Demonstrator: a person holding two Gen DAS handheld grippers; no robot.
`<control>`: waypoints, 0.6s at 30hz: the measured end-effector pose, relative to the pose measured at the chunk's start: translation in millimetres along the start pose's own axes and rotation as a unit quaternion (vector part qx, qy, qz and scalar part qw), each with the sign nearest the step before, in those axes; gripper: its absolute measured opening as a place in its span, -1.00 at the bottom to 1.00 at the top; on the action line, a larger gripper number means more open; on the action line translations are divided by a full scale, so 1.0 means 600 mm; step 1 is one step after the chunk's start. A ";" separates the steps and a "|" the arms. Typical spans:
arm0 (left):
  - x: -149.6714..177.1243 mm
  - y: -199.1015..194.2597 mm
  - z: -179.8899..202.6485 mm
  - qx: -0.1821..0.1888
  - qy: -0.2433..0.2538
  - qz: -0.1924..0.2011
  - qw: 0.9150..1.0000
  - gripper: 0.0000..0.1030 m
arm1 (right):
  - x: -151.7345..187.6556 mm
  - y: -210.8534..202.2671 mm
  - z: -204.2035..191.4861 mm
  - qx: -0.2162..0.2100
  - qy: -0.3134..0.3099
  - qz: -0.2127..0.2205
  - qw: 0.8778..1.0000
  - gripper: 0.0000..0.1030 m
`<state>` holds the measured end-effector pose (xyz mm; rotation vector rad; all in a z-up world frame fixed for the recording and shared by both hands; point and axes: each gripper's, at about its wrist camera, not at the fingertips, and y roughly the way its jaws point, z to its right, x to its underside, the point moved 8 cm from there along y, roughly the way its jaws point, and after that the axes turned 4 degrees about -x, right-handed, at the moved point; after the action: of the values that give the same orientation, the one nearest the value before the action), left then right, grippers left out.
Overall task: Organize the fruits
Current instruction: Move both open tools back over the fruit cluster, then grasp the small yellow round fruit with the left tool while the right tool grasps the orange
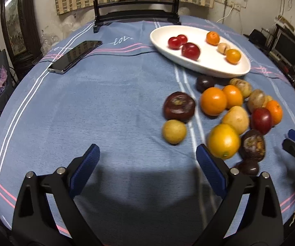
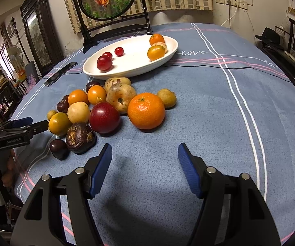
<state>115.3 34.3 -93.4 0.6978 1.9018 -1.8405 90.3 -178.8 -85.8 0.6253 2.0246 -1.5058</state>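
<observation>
Left gripper (image 1: 147, 160): my jaws stand apart, nothing between them; they hang over bare cloth near the table's near edge, the pile just to their right.
Right gripper (image 2: 145, 160): my jaws stand apart and empty too; the tangerine (image 2: 146, 110) lies just ahead.
Fruit pile: oranges, a plum (image 2: 104, 117), pale yellow fruits and dark wrinkled ones crowd together mid-table, many touching; a lone yellow fruit (image 1: 174, 131) sits at the pile's left.
Plate (image 2: 167, 51): beyond the pile toward the far edge; red fruits at one end, orange ones at the other.
Handling: I judge them light, round, apt to roll; the tangerine soft-skinned, the plum smooth and slippery; the wrinkled ones may bruise.
Hold: across the widest part, gently.
Phone (image 1: 75, 56): far left, clear of it all.
</observation>
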 end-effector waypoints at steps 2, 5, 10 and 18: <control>0.000 0.006 -0.003 0.000 -0.002 -0.005 1.000 0.87 | 0.001 0.000 -0.003 0.005 -0.009 -0.003 1.000 0.31; 0.001 0.015 -0.002 0.000 0.004 -0.016 1.000 0.87 | 0.002 0.001 -0.008 0.015 -0.022 -0.005 1.000 0.31; -0.002 0.034 0.007 0.005 0.011 -0.038 0.999 0.86 | 0.000 0.002 -0.008 0.028 -0.033 -0.002 0.999 0.31; -0.025 0.033 0.038 0.020 0.038 -0.018 0.999 -0.30 | -0.002 0.005 -0.010 0.028 -0.037 -0.006 0.999 0.31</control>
<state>138.0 10.7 -101.2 0.7610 1.9426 -1.9034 92.4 -172.0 -85.8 0.5719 1.9392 -1.5747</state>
